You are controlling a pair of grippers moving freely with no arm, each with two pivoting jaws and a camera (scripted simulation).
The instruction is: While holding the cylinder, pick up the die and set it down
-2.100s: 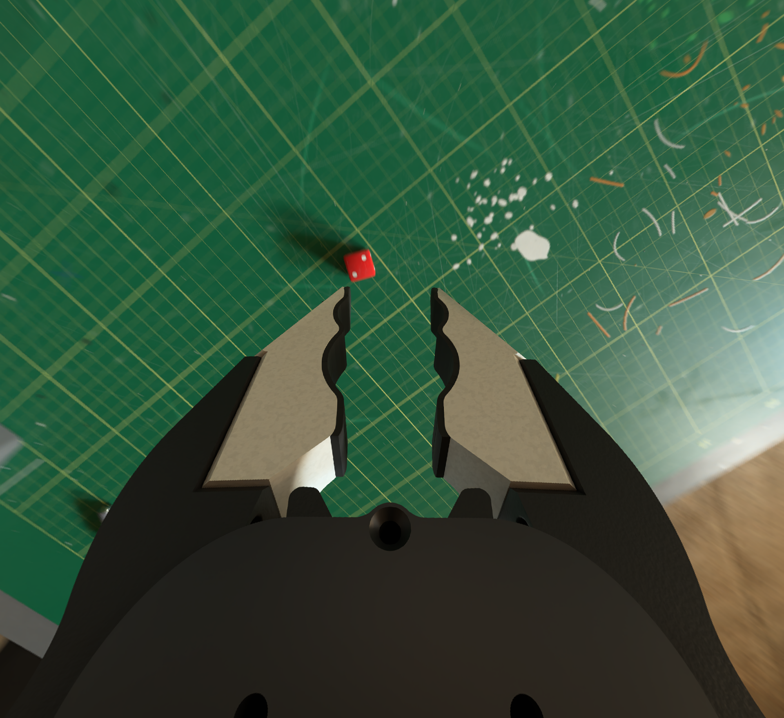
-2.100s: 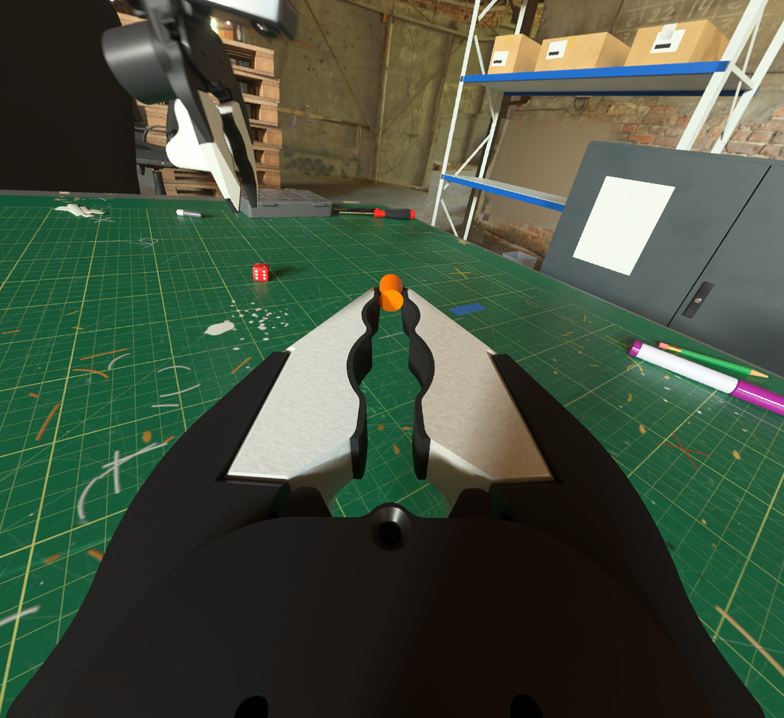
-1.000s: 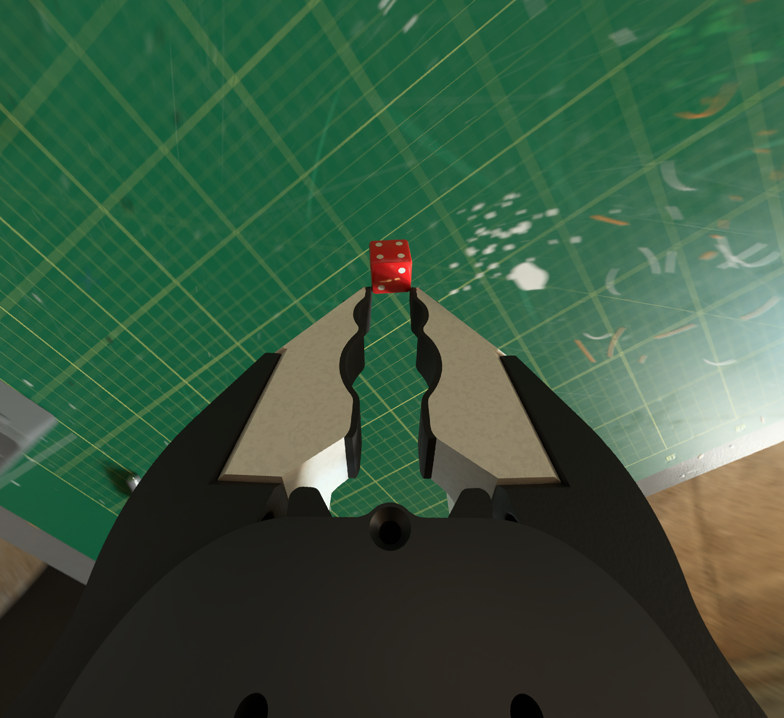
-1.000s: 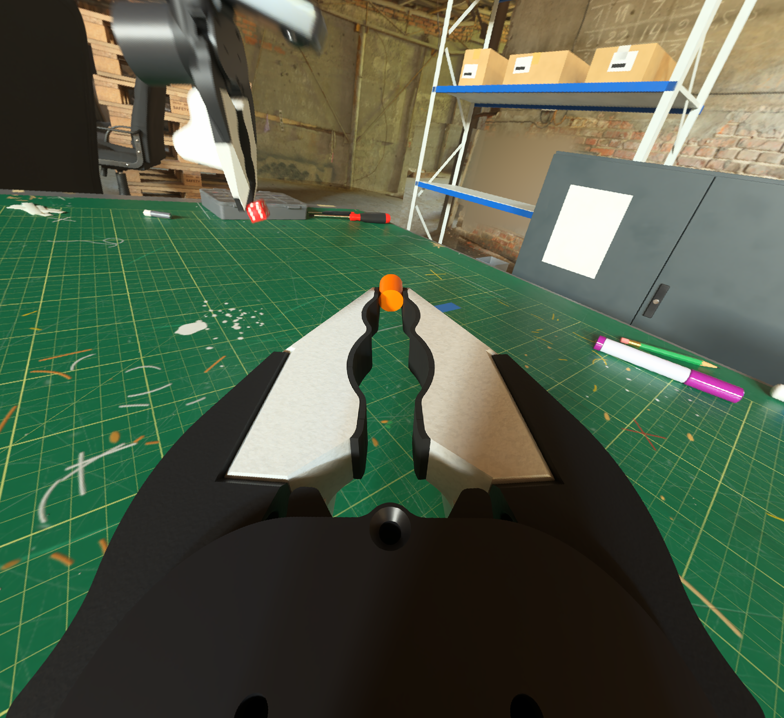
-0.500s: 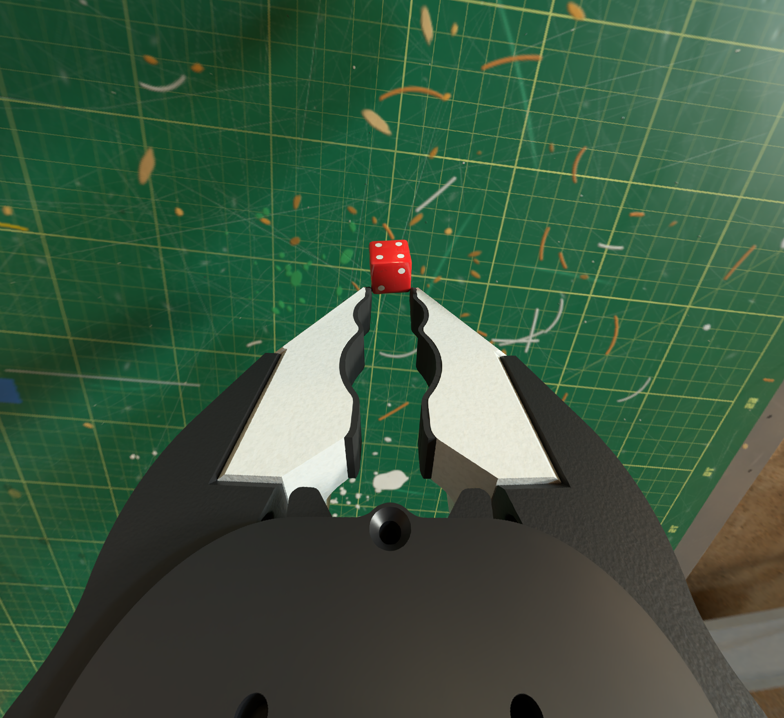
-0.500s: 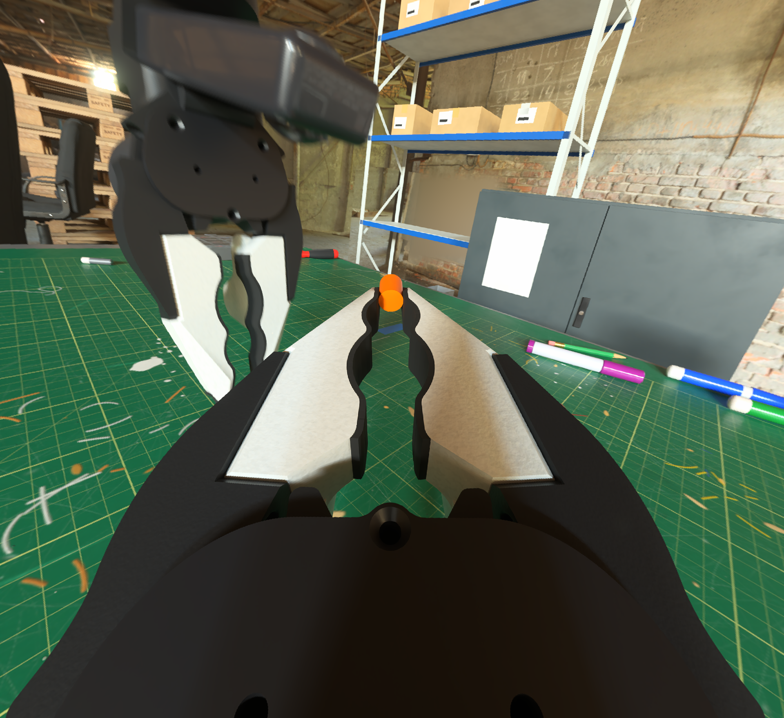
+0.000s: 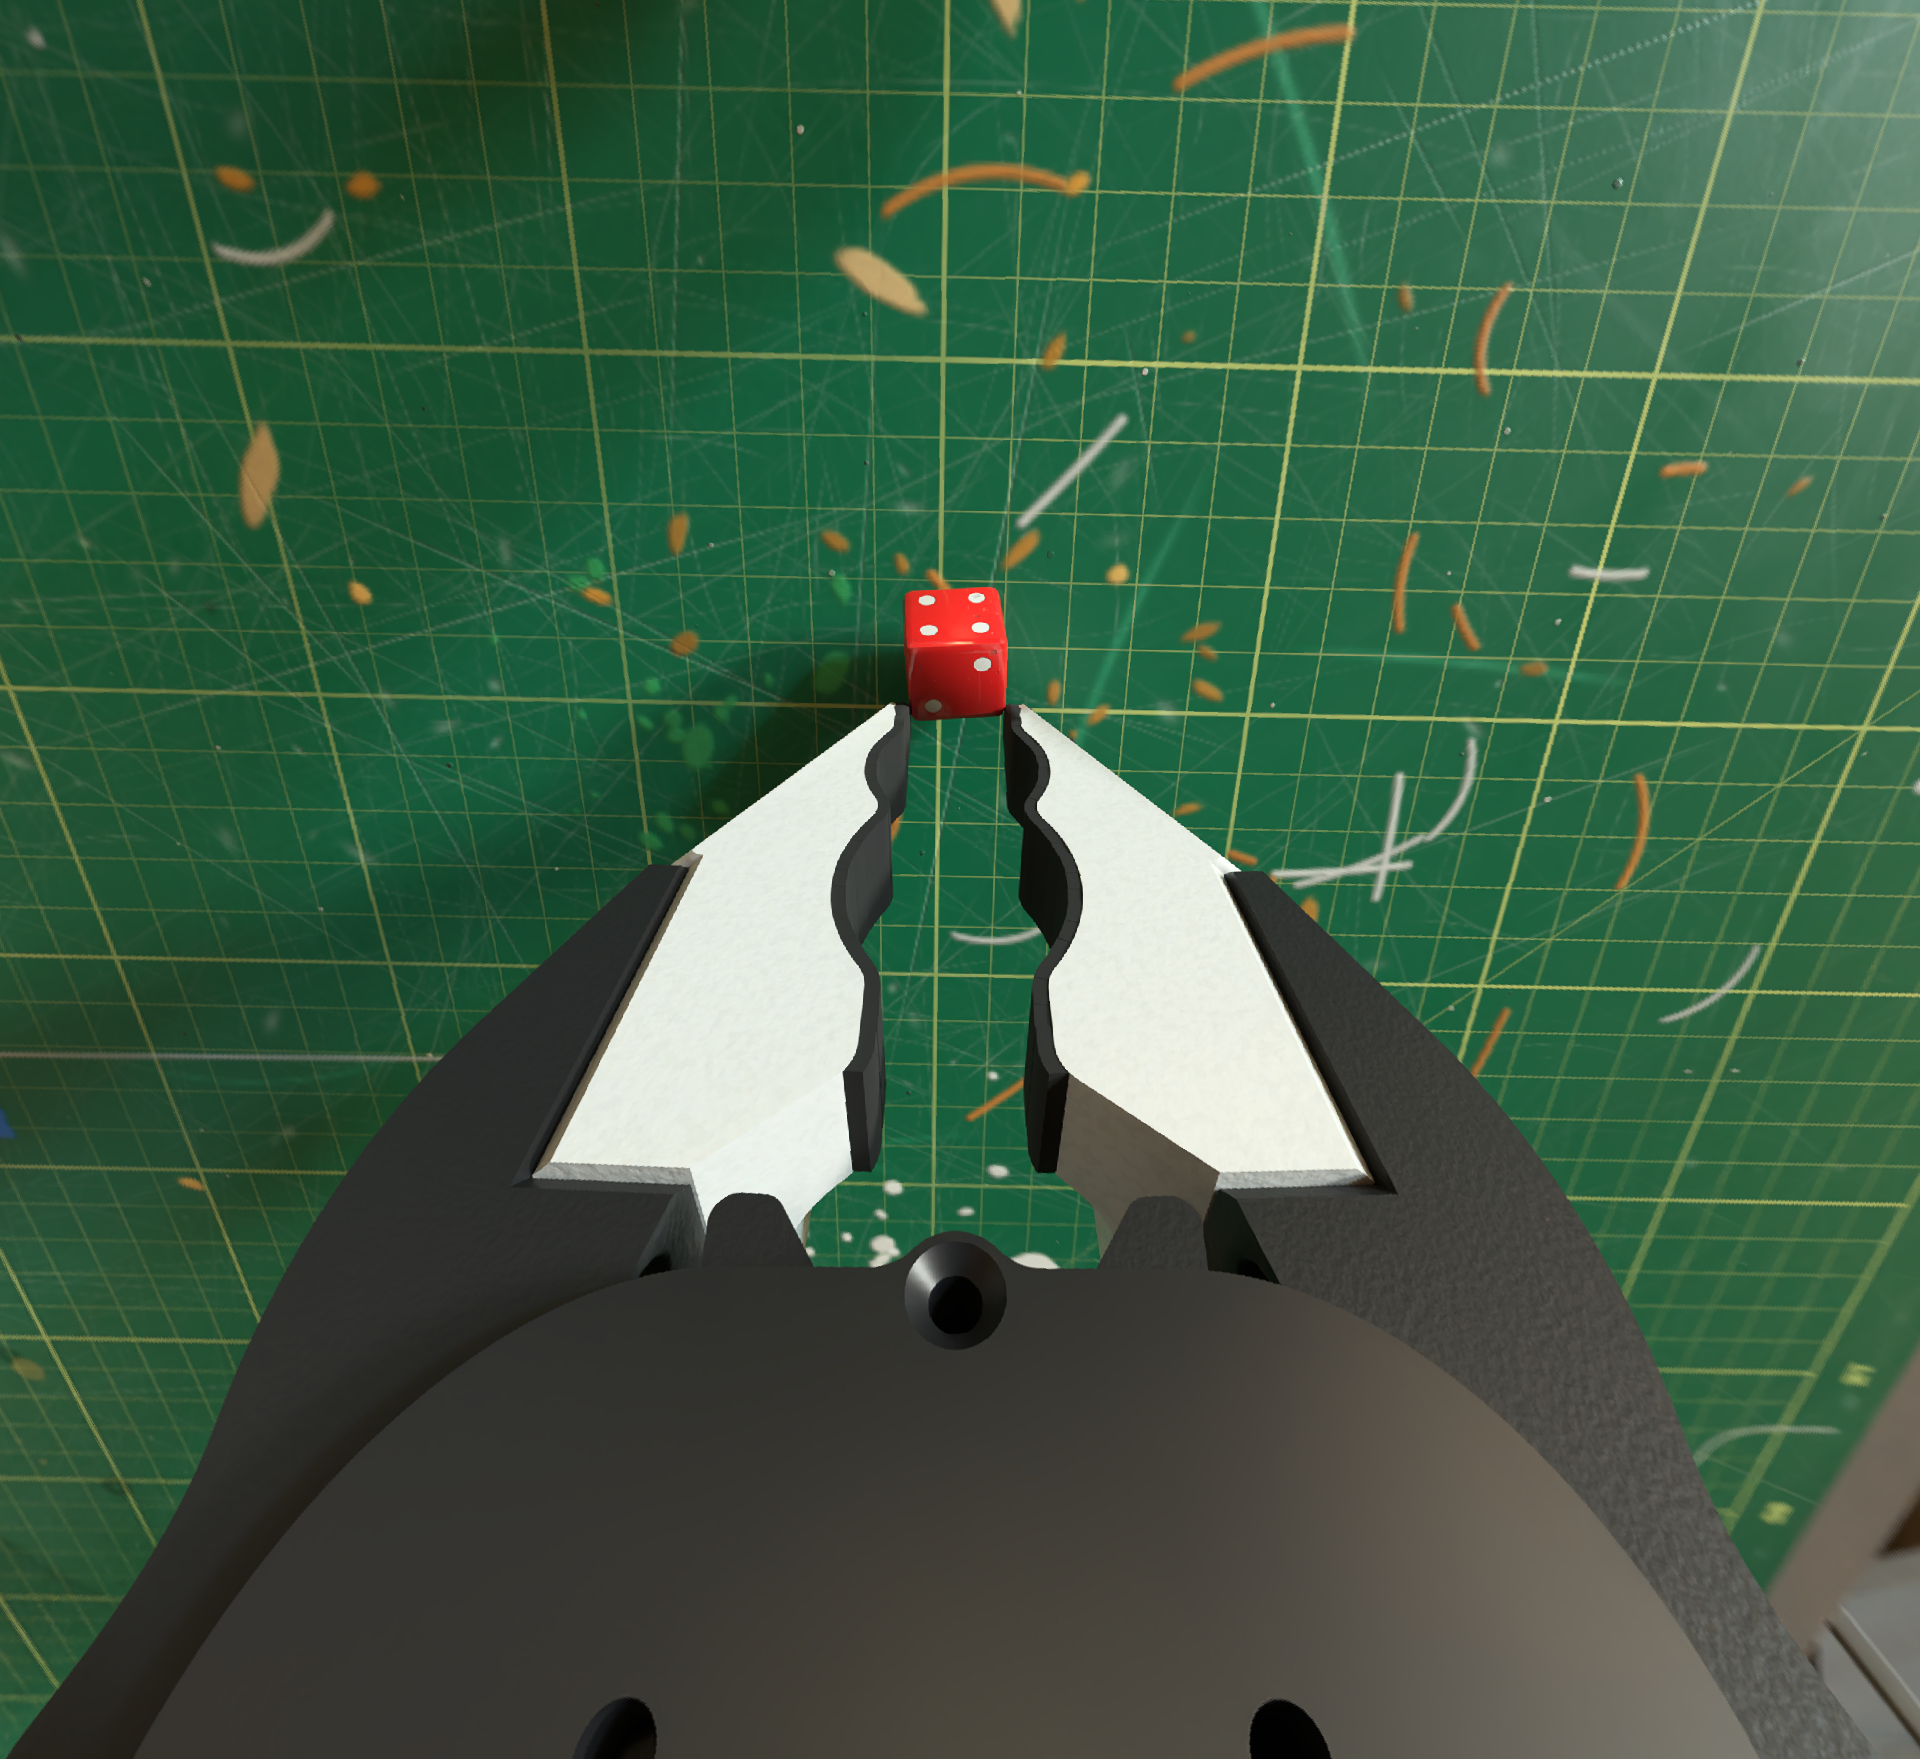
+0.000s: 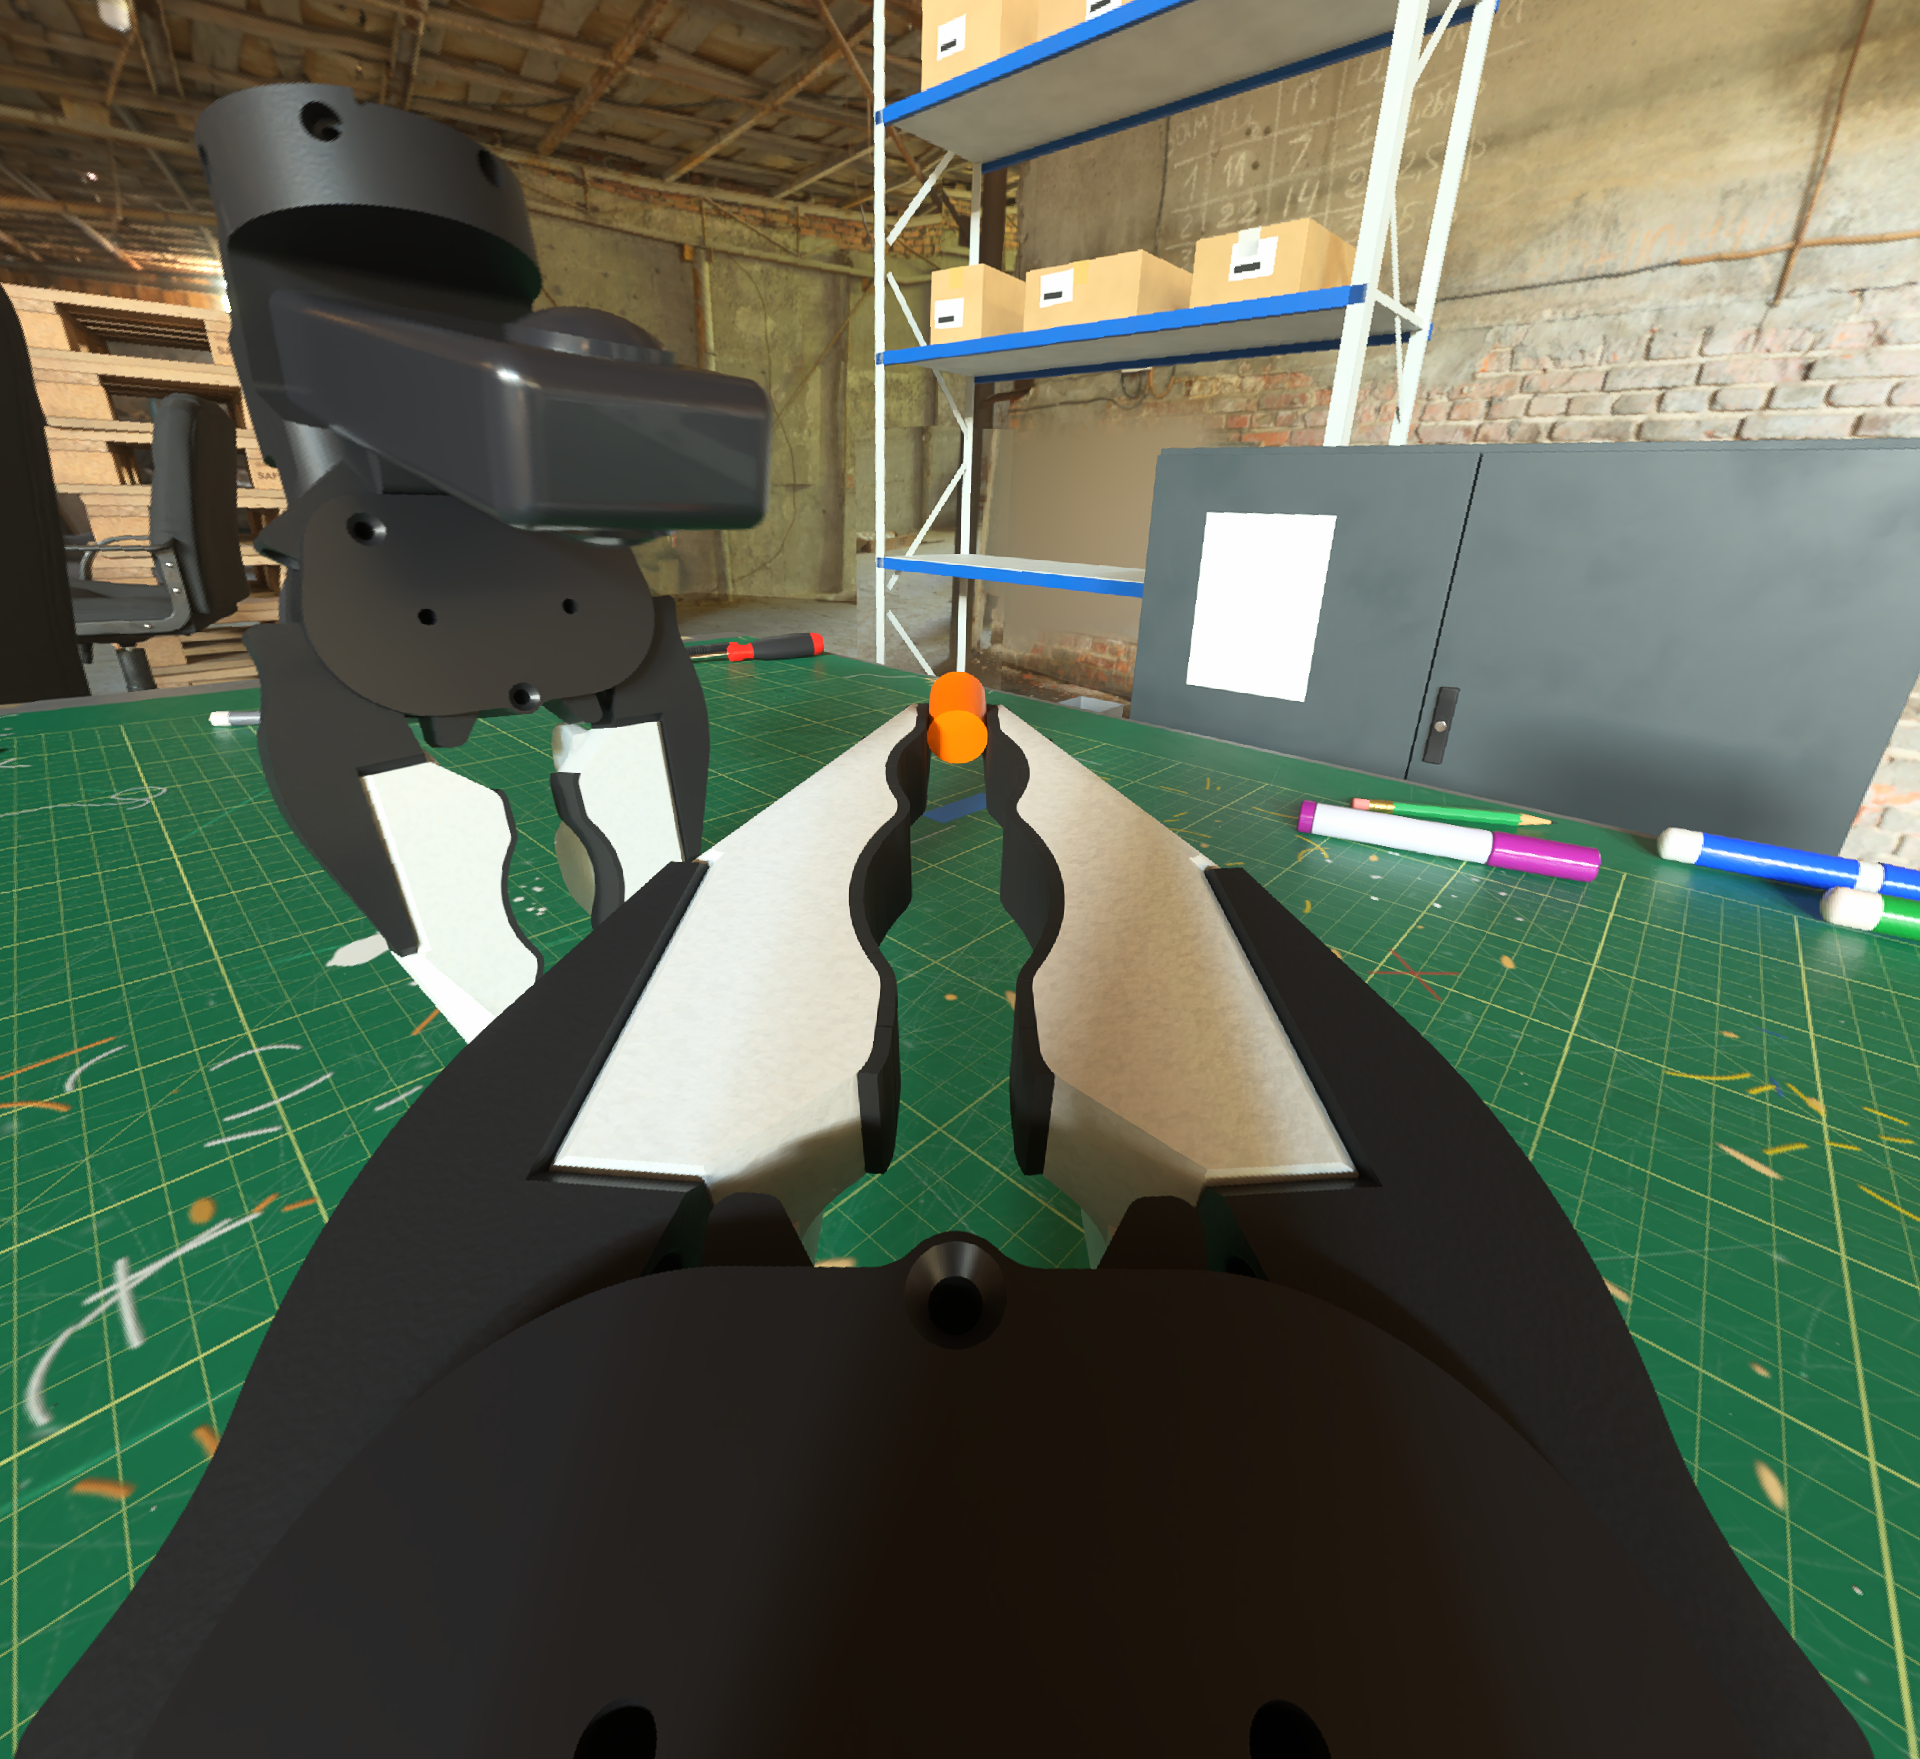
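Die [image 7: 954, 651] between left gripper [image 7: 954, 714] fingertips above mat [image 7: 416, 462]; cylinder [image 8: 956, 720] between right gripper [image 8: 956, 722] fingertips

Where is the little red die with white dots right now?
In the left wrist view, the little red die is pinched between the left gripper's fingertips, over the green cutting mat.

The table [image 8: 1558, 1242] is covered by a green cutting mat with a yellow grid, flecked with orange and white marks and small white paint spatters. Lying on it to my right are a white marker with a magenta cap [image 8: 1449, 842], a green pencil [image 8: 1449, 813] just behind it, a blue marker [image 8: 1787, 862] and, near that one, a green marker [image 8: 1870, 911]. Far across the table lie a red-handled screwdriver [image 8: 769, 647] and a small white marker [image 8: 234, 719] to its left. A grey cabinet [image 8: 1610, 629] stands at the right edge.
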